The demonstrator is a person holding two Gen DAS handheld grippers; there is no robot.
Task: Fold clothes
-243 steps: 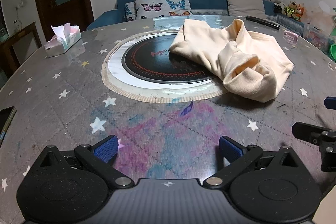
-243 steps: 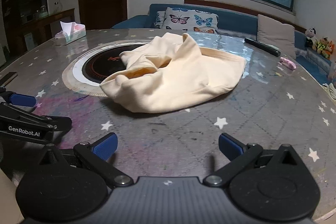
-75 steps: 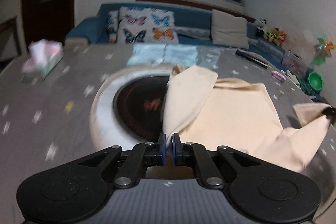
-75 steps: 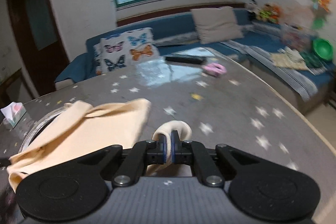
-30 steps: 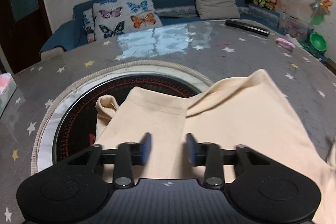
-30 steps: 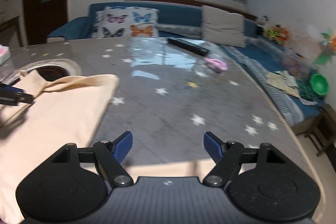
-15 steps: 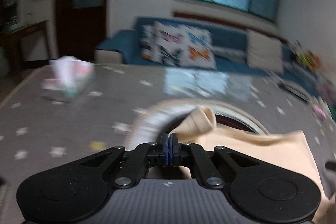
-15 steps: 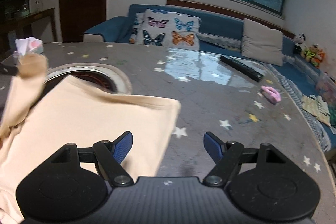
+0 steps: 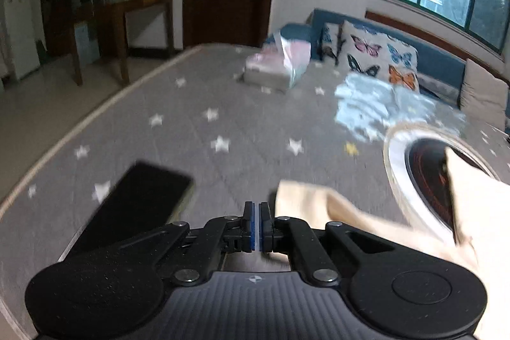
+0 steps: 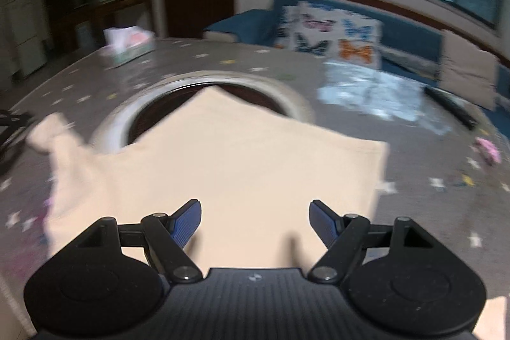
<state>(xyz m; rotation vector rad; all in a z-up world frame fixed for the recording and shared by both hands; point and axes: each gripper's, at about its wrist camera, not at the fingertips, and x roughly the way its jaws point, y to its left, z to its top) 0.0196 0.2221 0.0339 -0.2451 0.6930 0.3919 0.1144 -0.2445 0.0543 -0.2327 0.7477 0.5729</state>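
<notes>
A cream garment lies spread flat on the star-patterned table, its far edge over the round hob. One sleeve stretches out to the left. In the left wrist view my left gripper is shut, and that sleeve runs from under its right finger back to the garment's body; the pinch itself is blurred. My right gripper hovers open over the near part of the garment, with nothing between its blue pads.
A black phone lies just left of the left gripper, near the table's curved edge. A tissue box stands far back. A remote and a small pink thing lie at the right.
The left gripper closed at the sleeve and swung left, drawing the sleeve out past the hob toward the phone. The right gripper, still open, moved left until it stood over the garment.
</notes>
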